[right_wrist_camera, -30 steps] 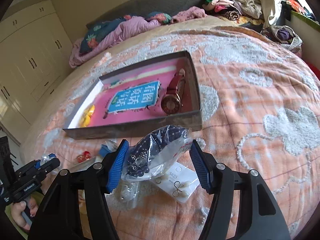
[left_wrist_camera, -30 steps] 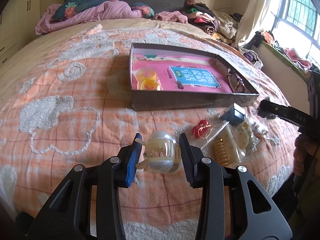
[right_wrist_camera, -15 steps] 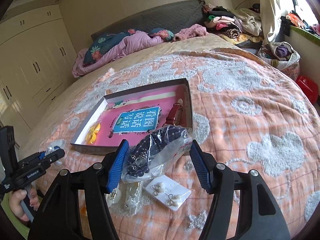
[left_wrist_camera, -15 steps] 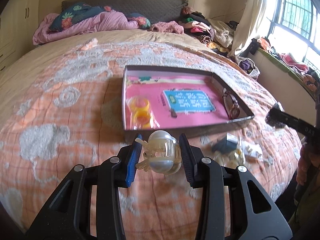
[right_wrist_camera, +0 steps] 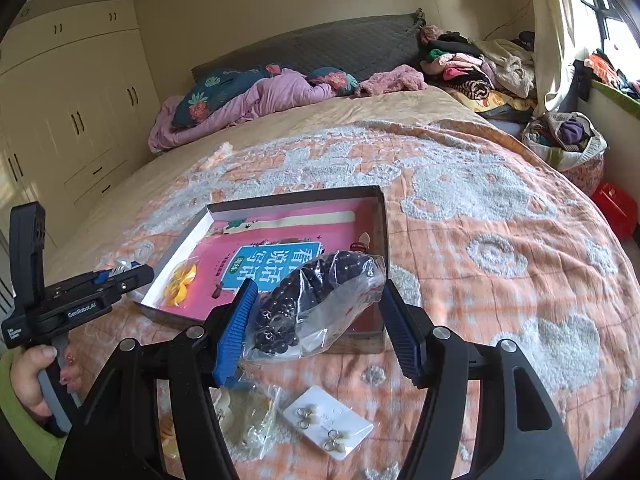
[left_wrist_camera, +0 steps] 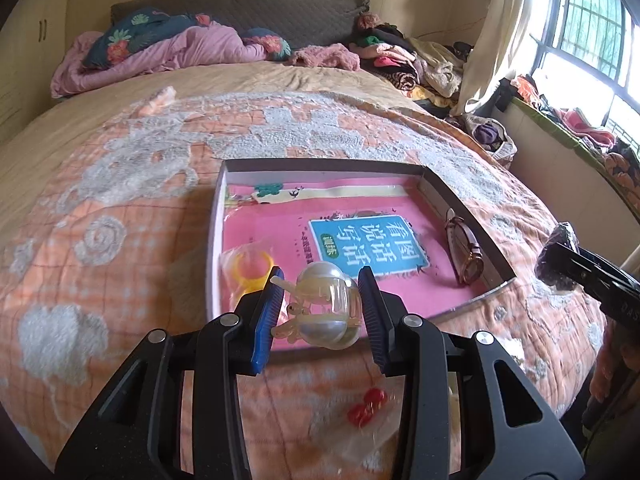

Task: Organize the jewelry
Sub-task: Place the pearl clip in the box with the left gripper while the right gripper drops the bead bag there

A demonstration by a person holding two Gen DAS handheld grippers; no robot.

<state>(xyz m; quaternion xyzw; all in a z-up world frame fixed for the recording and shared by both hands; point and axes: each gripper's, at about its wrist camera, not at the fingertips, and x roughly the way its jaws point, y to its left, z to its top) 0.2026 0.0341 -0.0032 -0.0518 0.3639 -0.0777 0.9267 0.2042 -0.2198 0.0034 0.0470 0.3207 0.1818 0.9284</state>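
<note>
Gripping the light, brittle pearl hair claw [left_wrist_camera: 325, 307] across its body, my left jaws stay gentle; my right jaws pinch the soft, slippery bag of dark beads [right_wrist_camera: 316, 304].

A wide bed [right_wrist_camera: 480, 208] fills the room, spread with an orange quilt [left_wrist_camera: 120, 216] patterned in grey-white tufts. At its head stands a grey padded headboard [right_wrist_camera: 340, 46], with a pink blanket [left_wrist_camera: 168, 54] and floral pillows [right_wrist_camera: 208, 92] below it. Left of the bed, cream wardrobes [right_wrist_camera: 72, 96] line the wall. Right of the bed, daylight enters a barred window [left_wrist_camera: 588, 36] beside a pale curtain [left_wrist_camera: 500, 36].
</note>
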